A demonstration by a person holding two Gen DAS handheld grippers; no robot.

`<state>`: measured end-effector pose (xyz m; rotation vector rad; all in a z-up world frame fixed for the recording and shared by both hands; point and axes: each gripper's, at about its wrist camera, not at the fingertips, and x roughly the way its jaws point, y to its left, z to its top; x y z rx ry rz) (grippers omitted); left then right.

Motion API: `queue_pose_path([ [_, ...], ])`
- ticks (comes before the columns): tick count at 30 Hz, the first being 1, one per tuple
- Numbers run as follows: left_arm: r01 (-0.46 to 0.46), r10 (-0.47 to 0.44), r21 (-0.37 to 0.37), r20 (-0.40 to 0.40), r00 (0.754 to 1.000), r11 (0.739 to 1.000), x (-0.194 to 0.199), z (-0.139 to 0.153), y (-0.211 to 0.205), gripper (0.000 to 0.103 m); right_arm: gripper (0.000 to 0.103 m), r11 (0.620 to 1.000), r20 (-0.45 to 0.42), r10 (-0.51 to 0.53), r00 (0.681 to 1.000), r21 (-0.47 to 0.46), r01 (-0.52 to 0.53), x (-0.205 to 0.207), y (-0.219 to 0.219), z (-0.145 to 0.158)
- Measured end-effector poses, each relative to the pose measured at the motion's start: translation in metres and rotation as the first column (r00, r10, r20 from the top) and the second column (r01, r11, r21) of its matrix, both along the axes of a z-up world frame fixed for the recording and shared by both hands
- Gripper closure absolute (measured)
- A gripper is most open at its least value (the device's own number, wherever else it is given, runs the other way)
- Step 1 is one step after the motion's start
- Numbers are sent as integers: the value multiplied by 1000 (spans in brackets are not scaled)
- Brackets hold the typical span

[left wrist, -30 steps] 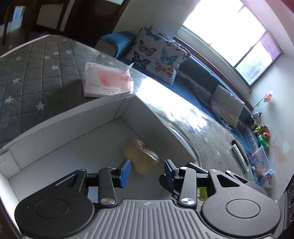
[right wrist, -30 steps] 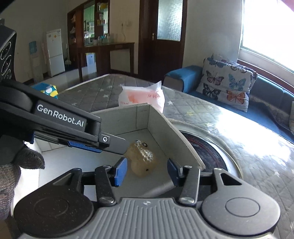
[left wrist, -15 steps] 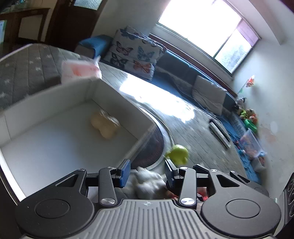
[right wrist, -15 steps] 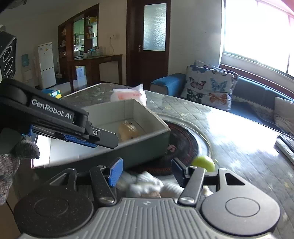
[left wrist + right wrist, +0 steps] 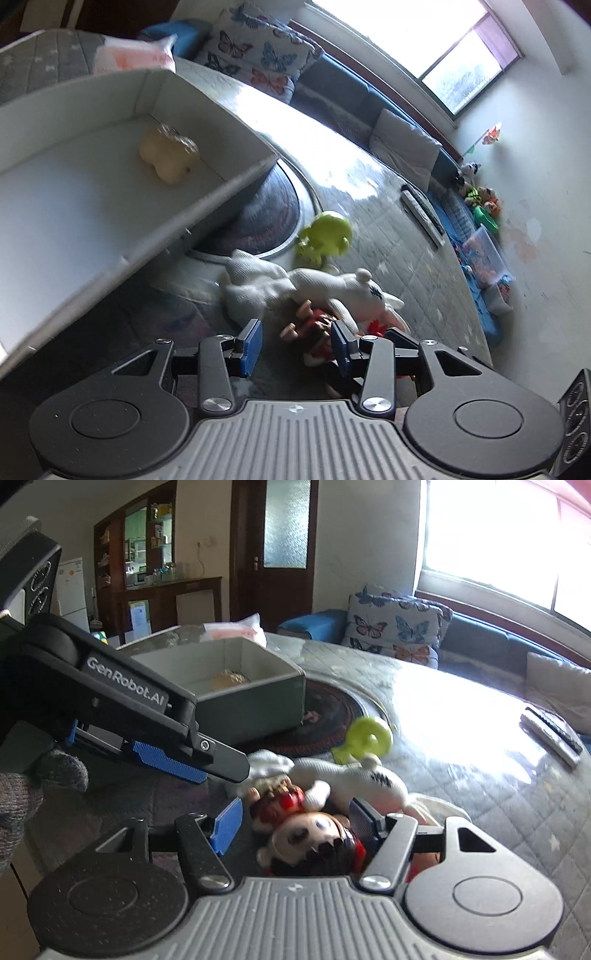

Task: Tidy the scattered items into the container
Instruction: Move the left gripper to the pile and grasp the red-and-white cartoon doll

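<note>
One pale toy [image 5: 168,155] already in the grey box [image 5: 207,192]. Left on the table [image 5: 461,746]: green toy [image 5: 325,236], white plush [image 5: 295,288], red doll [image 5: 306,830]. Left tongs [image 5: 295,345] wide, empty; right tongs [image 5: 295,823] wide, straddling the doll, not yet gripping.

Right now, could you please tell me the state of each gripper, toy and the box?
left gripper: open, empty
right gripper: open, straddling the doll, not clamped
box: open-topped, holding one beige toy
doll: lying outside the box
white plush: lying outside
green toy: outside
</note>
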<state>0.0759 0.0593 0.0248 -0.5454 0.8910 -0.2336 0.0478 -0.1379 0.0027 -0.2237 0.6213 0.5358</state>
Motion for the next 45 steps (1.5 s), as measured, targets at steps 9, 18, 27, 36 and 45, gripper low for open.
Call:
queue_pose_path([
  [9,-8,2,-96,-62,998,995,11,-20,-7,60,36,1000,-25,-25,999,-14,25,1,-4,-15],
  [18,-27,8,-201,-92,996,979,19,-33,-6,60,35,1000,-32,8,999,-2,-8,-6,-5,-10],
  [27,-27,-6,-263,-123,992,964,26,-41,-14,60,36,999,-44,3,999,-51,-5,1,-7,-15],
  [36,-54,0,-343,-156,988,938,27,-48,-18,59,36,995,-33,8,999,-95,-11,2,-5,-21],
  [45,-85,20,-363,-180,984,928,37,-55,-19,54,40,991,-25,22,999,-130,-25,4,-3,-21],
])
